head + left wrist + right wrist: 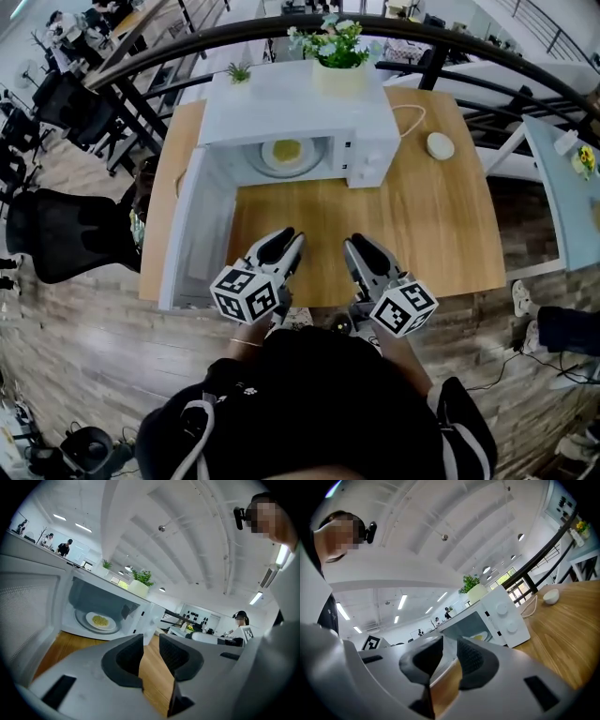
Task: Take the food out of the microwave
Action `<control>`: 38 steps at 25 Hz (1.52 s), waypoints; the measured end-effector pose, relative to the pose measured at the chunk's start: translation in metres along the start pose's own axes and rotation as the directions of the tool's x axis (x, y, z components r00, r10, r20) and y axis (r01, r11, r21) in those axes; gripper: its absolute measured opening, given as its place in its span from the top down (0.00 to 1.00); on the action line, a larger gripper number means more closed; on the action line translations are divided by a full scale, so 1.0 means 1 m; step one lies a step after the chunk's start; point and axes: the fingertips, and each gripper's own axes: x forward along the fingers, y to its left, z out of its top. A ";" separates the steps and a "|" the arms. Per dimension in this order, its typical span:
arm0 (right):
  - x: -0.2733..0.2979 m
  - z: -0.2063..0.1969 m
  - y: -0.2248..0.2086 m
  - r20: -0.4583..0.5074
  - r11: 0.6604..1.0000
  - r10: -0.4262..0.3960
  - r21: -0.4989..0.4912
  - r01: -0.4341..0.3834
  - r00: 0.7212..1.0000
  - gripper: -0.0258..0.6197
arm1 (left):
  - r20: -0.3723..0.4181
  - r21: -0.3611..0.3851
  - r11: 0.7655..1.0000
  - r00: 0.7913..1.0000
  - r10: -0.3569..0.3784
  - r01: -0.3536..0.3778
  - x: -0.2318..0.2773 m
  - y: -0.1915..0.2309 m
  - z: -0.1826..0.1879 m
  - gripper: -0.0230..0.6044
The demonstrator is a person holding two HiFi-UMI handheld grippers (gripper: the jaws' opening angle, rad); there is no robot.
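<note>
While the food (286, 149) lay as a yellow heap on a white plate (269, 159), the plate itself sat in the middle of the open microwave (291, 98), on its floor. The door (192, 239) of the oven was swung wide to the left and stood along the left edge of the worktop (431, 234). At the right of the opening was the white panel with two knobs (367, 161).

On top of the microwave stood a potted plant (337, 52) in a pale pot, and a small plant (239, 72) stood near the back left corner. A white cable (412, 117) ran from behind the oven to the right, and a round white object (440, 145) lay on the wood just beside it.

Between the oven opening and the tongs only bare light wood was seen. The left tongs (289, 238) and the right tongs (356, 242) were side by side above the near edge, both pointing to the microwave. Each had its jaws a little apart, with a narrow gap, and each held nothing.

A black railing (375, 28) curved behind the worktop. A black office chair (66, 234) stood at the left on the floor (84, 375) of short wooden boards. Above was a white ceiling (187, 536) with strip lights.
</note>
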 end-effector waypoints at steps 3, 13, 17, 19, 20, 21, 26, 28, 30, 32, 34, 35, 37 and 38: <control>0.025 0.001 -0.004 -0.010 1.000 -0.004 0.024 0.005 1.000 0.83 | -0.003 -0.009 0.999 0.999 0.032 -0.032 0.006 0.028 0.009 0.82; 0.106 -0.003 -0.031 -0.037 0.979 -0.066 0.191 0.072 0.997 0.80 | -0.017 -0.058 0.995 0.997 0.075 -0.076 0.049 0.106 0.033 0.78; 0.131 -0.015 -0.052 -0.068 0.953 -0.119 0.273 0.134 0.991 0.78 | -0.036 -0.128 0.987 0.995 0.090 -0.093 0.065 0.130 0.024 0.76; 0.140 -0.021 -0.067 -0.073 0.926 -0.172 0.330 0.186 0.983 0.77 | -0.045 -0.176 0.979 0.994 0.095 -0.101 0.070 0.142 0.018 0.75; 0.145 -0.024 -0.072 -0.077 0.912 -0.196 0.352 0.210 0.978 0.76 | -0.052 -0.192 0.975 0.994 0.099 -0.107 0.072 0.149 0.015 0.75; 0.150 -0.026 -0.077 -0.085 0.901 -0.217 0.367 0.233 0.972 0.76 | -0.061 -0.205 0.972 0.993 0.104 -0.115 0.074 0.155 0.012 0.74; 0.173 -0.041 -0.104 -0.144 0.848 -0.321 0.396 0.352 0.936 0.70 | -0.072 -0.269 0.952 0.989 0.128 -0.143 0.080 0.181 0.004 0.73; 0.182 -0.050 -0.115 -0.177 0.833 -0.350 0.390 0.392 0.920 0.66 | -0.070 -0.298 0.943 0.989 0.133 -0.148 0.080 0.188 0.001 0.73; 0.191 -0.059 -0.124 -0.206 0.817 -0.368 0.394 0.421 0.907 0.65 | -0.068 -0.324 0.934 0.988 0.137 -0.152 0.080 0.194 -0.002 0.72; 0.201 -0.068 -0.132 -0.229 0.796 -0.377 0.416 0.441 0.897 0.62 | -0.063 -0.346 0.925 0.988 0.143 -0.156 0.081 0.199 -0.003 0.72; 0.210 -0.077 -0.139 -0.246 0.767 -0.385 0.452 0.456 0.890 0.61 | -0.060 -0.367 0.918 0.988 0.142 -0.154 0.083 0.202 -0.004 0.72; 0.214 -0.081 -0.142 -0.251 0.749 -0.389 0.474 0.463 0.886 0.59 | -0.059 -0.376 0.914 0.988 0.140 -0.152 0.084 0.202 -0.005 0.72; 0.221 -0.086 -0.147 -0.254 0.709 -0.399 0.524 0.472 0.881 0.58 | -0.061 -0.394 0.907 0.989 0.137 -0.150 0.084 0.204 -0.007 0.72; 0.225 -0.088 -0.149 -0.254 0.690 -0.404 0.546 0.475 0.879 0.58 | -0.063 -0.401 0.904 0.989 0.137 -0.150 0.084 0.204 -0.009 0.72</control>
